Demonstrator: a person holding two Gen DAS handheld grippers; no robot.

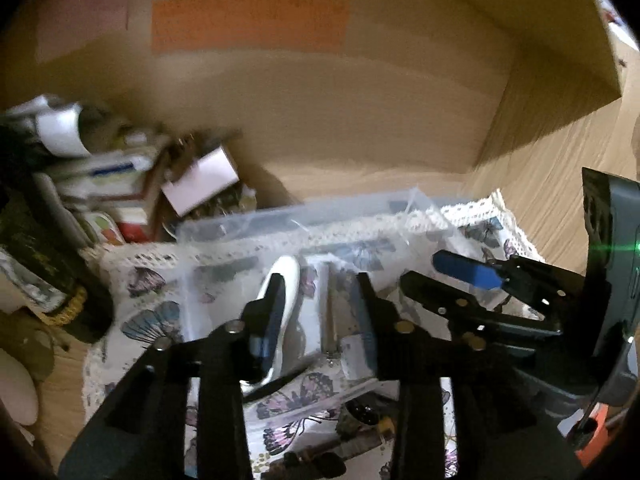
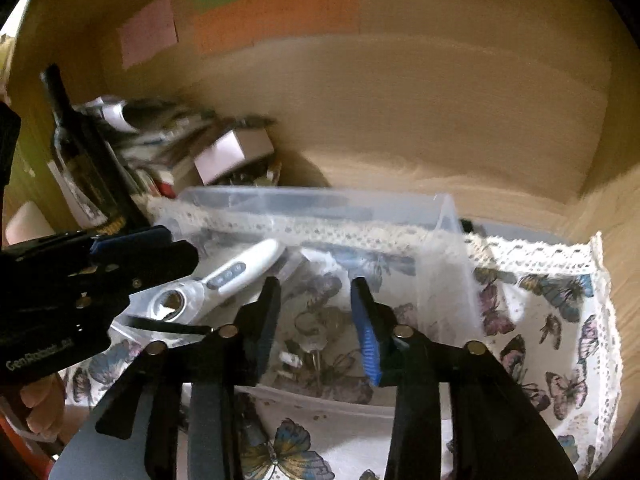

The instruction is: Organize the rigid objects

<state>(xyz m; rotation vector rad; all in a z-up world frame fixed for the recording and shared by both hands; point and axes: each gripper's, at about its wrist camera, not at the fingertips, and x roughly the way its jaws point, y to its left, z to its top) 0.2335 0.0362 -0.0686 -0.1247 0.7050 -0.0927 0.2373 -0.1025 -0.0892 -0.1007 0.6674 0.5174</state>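
Note:
A clear plastic box [image 1: 280, 220] [image 2: 448, 216] sits on a butterfly-print cloth [image 1: 148, 320] [image 2: 552, 300] with a lace edge. Inside it lies a white handheld device with blue buttons [image 1: 294, 276] [image 2: 244, 268], next to some keys [image 2: 316, 344] and small metal pieces [image 1: 330, 312]. My left gripper [image 1: 320, 280] [image 2: 180, 246] hovers over the box, open, its left finger just in front of the white device. My right gripper [image 2: 316, 280] [image 1: 424, 274] hangs beside it over the box's right half, open, with nothing between its blue pads.
A dark bottle [image 2: 80, 152] [image 1: 36, 260] stands at the left by a pile of small boxes and papers [image 1: 120, 184] [image 2: 232, 152]. Wooden walls with coloured paper notes [image 1: 248, 20] [image 2: 276, 12] close the back. A person's hand [image 2: 40, 408] shows at lower left.

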